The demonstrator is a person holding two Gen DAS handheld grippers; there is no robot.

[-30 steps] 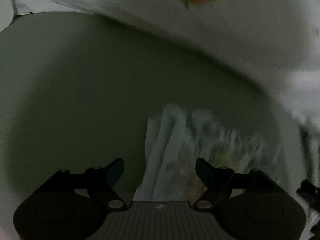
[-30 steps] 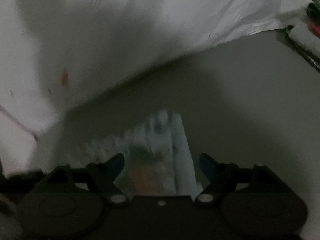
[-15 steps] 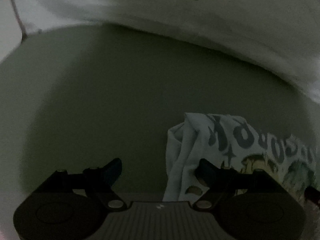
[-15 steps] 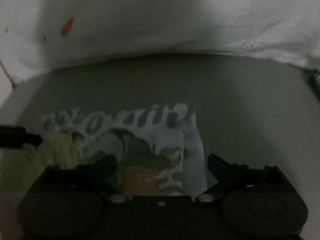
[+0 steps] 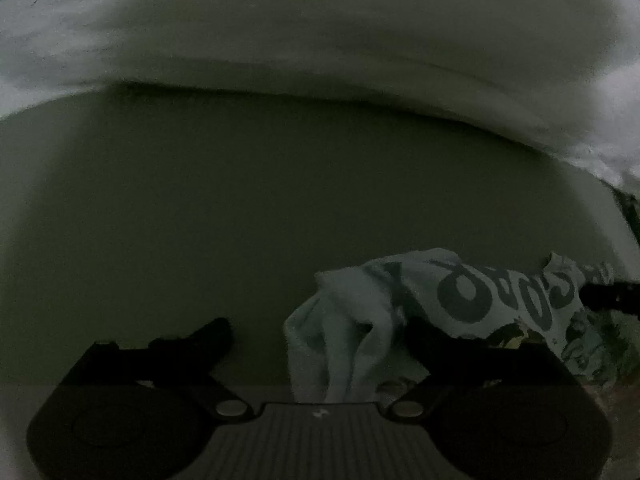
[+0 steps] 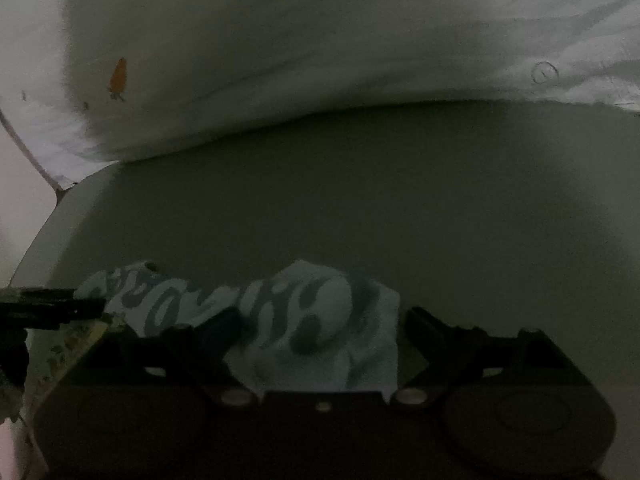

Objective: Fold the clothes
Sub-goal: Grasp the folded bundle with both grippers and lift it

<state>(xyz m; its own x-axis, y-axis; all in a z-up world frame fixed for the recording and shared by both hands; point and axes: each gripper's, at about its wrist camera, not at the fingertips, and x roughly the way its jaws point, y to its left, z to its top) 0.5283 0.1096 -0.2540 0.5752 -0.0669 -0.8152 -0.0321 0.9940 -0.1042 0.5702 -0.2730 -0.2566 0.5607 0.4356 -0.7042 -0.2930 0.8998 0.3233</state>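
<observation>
A pale blue T-shirt (image 5: 480, 292) with dark lettering and a coloured print lies bunched on the grey-green table (image 5: 240, 220). My left gripper (image 5: 316, 330) stands open, with a crumpled edge of the shirt between its spread fingers, nearer the right one. In the right wrist view the same shirt (image 6: 320, 320) fills the gap of my right gripper (image 6: 320, 320), also open. Each gripper's dark tip shows at the edge of the other's view: the right gripper (image 5: 608, 296) and the left gripper (image 6: 48, 304), both resting against the shirt. The light is dim.
A white cloth (image 5: 320, 48) with a small orange carrot print (image 6: 118, 76) covers the far side of the table (image 6: 400, 200). The table's rounded left edge (image 6: 52, 216) shows in the right wrist view, with a pale floor beyond.
Both grippers have come lower and nearer the table. The shirt, blurred and hanging a second ago, now lies bunched between the spread fingers. The jaws stayed apart.
</observation>
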